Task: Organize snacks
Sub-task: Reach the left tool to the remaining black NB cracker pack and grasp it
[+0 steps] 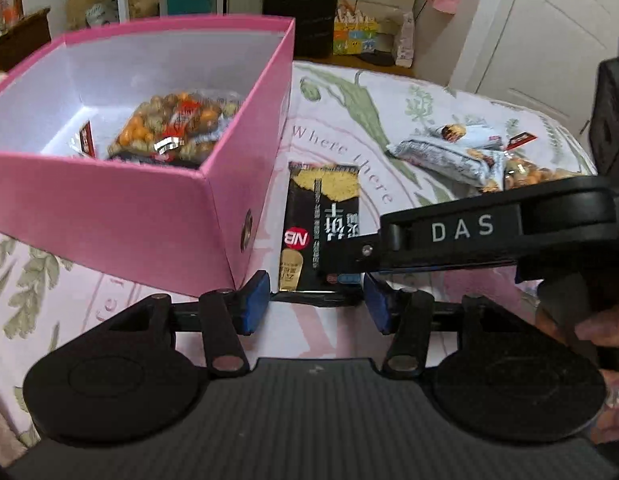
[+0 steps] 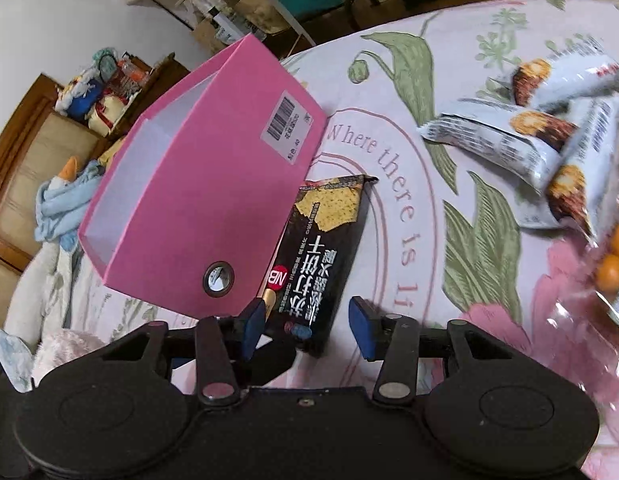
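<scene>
A flat black snack packet with gold print (image 1: 315, 220) lies on the flower-printed pink cloth (image 1: 409, 120), just beside the open pink cardboard box (image 1: 149, 216). The left gripper (image 1: 315, 306) and right gripper (image 2: 305, 326) both stand with blue-padded fingers (image 1: 255, 300) apart either side of its near end, gripping nothing. A clear bag of orange nuts (image 1: 169, 128) lies in the box; grey wrapped bars (image 2: 529, 136) lie well apart.

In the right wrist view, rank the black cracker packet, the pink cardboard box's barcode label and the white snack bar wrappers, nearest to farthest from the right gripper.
1. Black cracker packet: its near end lies between the right gripper's fingertips.
2. Barcode label: up-left, on the pink cardboard box.
3. White snack bar wrappers: far right on the floral cloth.
</scene>
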`<state>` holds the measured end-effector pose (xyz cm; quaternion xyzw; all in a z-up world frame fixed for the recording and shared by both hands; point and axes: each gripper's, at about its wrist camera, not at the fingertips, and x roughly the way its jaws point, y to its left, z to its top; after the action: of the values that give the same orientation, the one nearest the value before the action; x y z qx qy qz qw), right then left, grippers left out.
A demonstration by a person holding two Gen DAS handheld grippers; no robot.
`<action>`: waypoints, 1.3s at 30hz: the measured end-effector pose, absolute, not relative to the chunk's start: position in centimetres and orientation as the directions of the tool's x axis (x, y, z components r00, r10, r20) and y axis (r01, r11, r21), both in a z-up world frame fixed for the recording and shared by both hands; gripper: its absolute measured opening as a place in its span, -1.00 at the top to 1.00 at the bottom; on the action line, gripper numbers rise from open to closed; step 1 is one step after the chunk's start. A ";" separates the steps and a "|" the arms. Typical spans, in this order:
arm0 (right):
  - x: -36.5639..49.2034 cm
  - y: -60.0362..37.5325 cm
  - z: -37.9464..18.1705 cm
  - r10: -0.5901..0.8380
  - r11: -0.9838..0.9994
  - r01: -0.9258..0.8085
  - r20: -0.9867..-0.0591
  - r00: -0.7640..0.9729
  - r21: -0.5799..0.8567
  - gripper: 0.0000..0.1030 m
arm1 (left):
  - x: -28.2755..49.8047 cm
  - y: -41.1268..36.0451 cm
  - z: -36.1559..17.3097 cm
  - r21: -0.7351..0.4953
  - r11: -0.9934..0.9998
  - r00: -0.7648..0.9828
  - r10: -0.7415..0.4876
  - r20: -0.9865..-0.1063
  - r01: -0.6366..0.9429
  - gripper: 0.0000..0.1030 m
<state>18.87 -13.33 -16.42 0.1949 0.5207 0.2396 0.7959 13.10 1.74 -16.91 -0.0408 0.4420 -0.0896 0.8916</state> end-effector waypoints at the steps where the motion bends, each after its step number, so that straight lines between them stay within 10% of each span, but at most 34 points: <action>1: 18.8 -13.4 -16.4 0.576 0.816 -0.179 -0.743 0.342 0.550 0.54 | 13.3 1.8 -17.2 -0.160 0.980 0.581 -0.199 -0.789 0.118 0.00; 15: 16.0 -15.6 -14.0 0.575 0.817 -0.217 -0.725 0.380 0.534 0.83 | 12.1 1.6 -15.9 -0.346 0.911 0.476 -0.412 -0.777 0.223 0.06; 23: 18.4 -15.0 -14.6 0.533 0.846 -0.267 -0.759 0.374 0.462 0.13 | 13.8 1.7 -16.8 -0.281 0.945 0.528 -0.327 -0.784 0.168 -0.02; 29: 19.8 -14.0 -16.1 0.554 0.831 -0.253 -0.775 0.305 0.495 0.07 | 15.0 1.0 -18.3 -0.320 0.934 0.510 -0.355 -0.784 0.160 -0.26; 39: 18.0 -15.0 -15.2 0.528 0.849 -0.181 -0.795 0.299 0.496 0.25 | 14.3 0.6 -17.4 -0.316 0.933 0.460 -0.359 -0.812 0.170 0.05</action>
<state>17.96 -14.96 -15.22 0.1583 0.5477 0.2242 0.7904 14.29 0.61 -17.39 -0.0953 0.4957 -0.1559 0.8490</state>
